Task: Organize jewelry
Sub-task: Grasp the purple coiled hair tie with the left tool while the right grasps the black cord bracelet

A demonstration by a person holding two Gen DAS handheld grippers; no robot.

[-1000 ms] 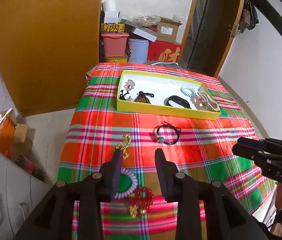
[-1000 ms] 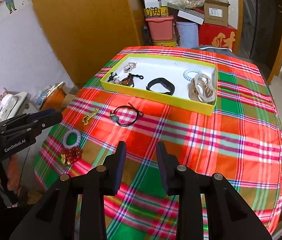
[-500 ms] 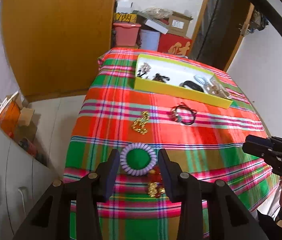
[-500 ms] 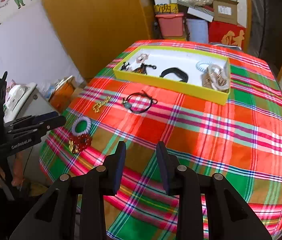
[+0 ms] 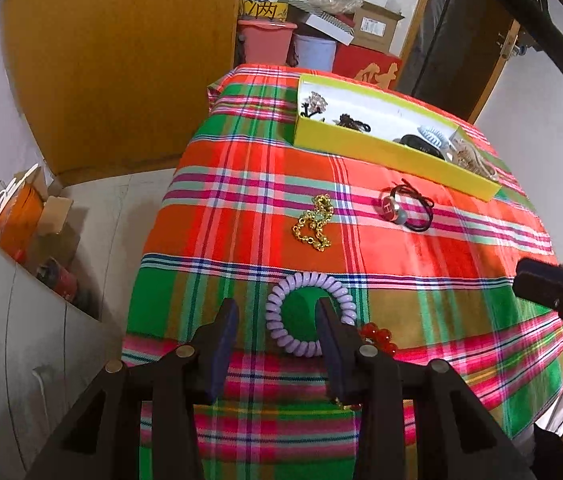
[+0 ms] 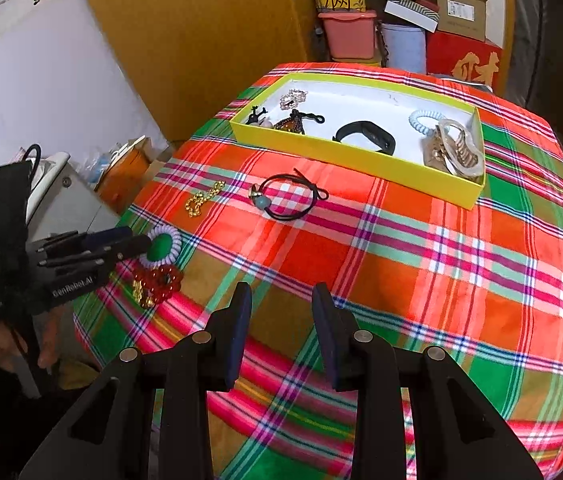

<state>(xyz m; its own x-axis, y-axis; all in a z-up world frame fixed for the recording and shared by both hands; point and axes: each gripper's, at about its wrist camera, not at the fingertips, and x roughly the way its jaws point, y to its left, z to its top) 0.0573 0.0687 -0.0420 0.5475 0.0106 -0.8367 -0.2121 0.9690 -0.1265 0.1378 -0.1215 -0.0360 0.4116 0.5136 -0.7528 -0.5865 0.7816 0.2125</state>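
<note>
On the plaid tablecloth (image 6: 421,248), the yellow cardboard tray (image 6: 345,156) sits far, part-filled. The left gripper (image 5: 277,320), jaws wide and empty, straddles the lilac spiral hair tie (image 5: 305,322) at the near-left edge: likely closing next. The right gripper (image 6: 281,312) hangs open, empty. Only the right view shows the whole red bead bracelet (image 6: 157,278).

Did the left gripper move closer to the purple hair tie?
Yes. The left gripper has come down and forward over the tablecloth; the purple hair tie now sits partly between its open fingers, not ahead of them.
</note>
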